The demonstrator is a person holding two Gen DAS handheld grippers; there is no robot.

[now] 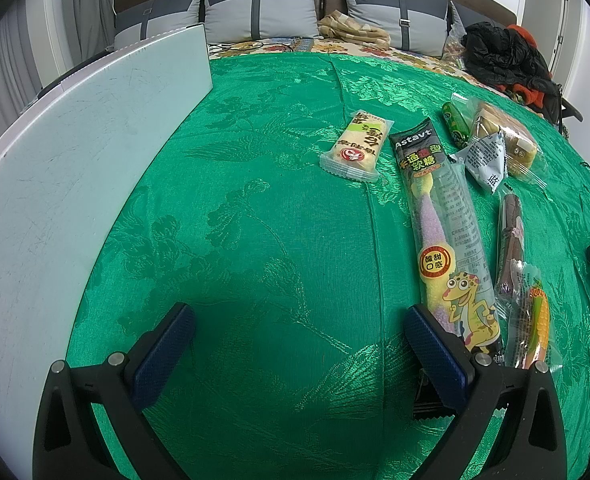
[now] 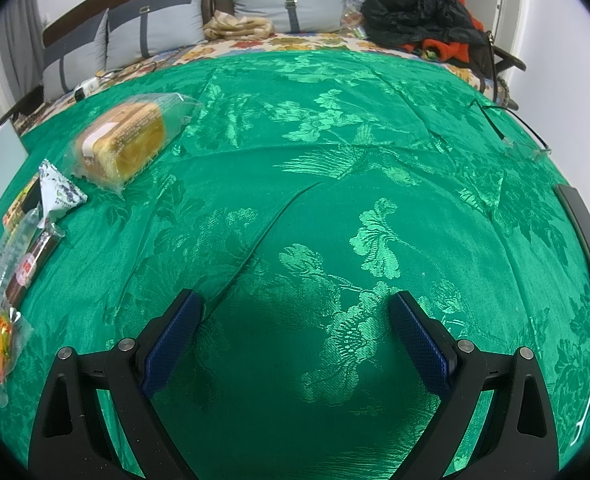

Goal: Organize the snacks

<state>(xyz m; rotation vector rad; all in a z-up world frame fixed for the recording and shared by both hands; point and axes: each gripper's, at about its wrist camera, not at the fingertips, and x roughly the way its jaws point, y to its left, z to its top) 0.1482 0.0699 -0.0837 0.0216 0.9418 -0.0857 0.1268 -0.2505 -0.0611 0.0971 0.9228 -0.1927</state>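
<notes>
Both of your grippers hang released over the green bedspread [image 1: 275, 200], jaws spread wide and empty, so nothing is picked up yet. Your left gripper [image 1: 299, 344] sits just beside the long gummy candy pack [image 1: 443, 232], whose near end lies against the right pad; that looks like the nearest thing to take. Your right gripper [image 2: 295, 332] hovers above bare cloth, well apart from the snacks, probably waiting its turn.

The snacks lie loose in 1 cluster on the bed, right of your left gripper and left of your right one. Beside the white board [image 1: 75, 168] the cloth is free, which may be where you sort them.

The left view shows the cluster plainly: a rice cracker pack [image 1: 355, 148], a green candy [image 1: 455, 126], a white sachet [image 1: 487, 160], a brown stick [image 1: 511, 236] and a corn-print snack [image 1: 535, 328]. The right view shows the wrapped cake [image 2: 123, 144] much more clearly, plus dark flat items at the bed's right edge that I cannot identify.
</notes>
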